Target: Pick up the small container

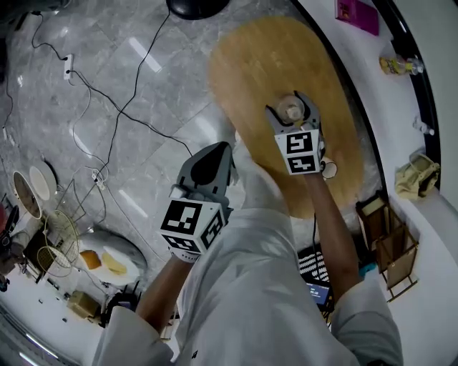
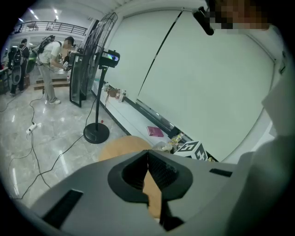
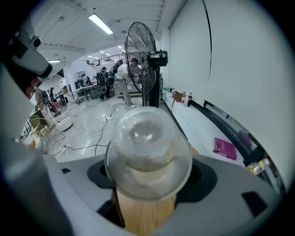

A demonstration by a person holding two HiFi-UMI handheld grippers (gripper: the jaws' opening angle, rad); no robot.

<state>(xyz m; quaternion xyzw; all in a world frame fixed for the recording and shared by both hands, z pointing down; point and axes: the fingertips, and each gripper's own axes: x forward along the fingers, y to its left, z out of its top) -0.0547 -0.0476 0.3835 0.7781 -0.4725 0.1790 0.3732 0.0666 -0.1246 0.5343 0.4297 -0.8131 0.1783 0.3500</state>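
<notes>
The small container (image 1: pixel 290 109) is a clear round jar with a domed lid, and it sits between the jaws of my right gripper (image 1: pixel 291 106) over the round wooden table (image 1: pixel 272 57). In the right gripper view the small container (image 3: pixel 147 152) fills the middle, with the jaws of my right gripper (image 3: pixel 148 177) closed against its sides and the table top showing below. My left gripper (image 1: pixel 215 159) is held back near the person's body, over the floor beside the table edge. In the left gripper view the tips of my left gripper (image 2: pixel 147 154) touch, with nothing between them.
A small white cup (image 1: pixel 329 169) stands on the table near the right forearm. Cables (image 1: pixel 107 107) cross the grey floor. A fan base (image 1: pixel 193 6) stands beyond the table. A pink book (image 1: pixel 356 13) lies on the white ledge, wooden racks (image 1: pixel 390 243) stand at the right.
</notes>
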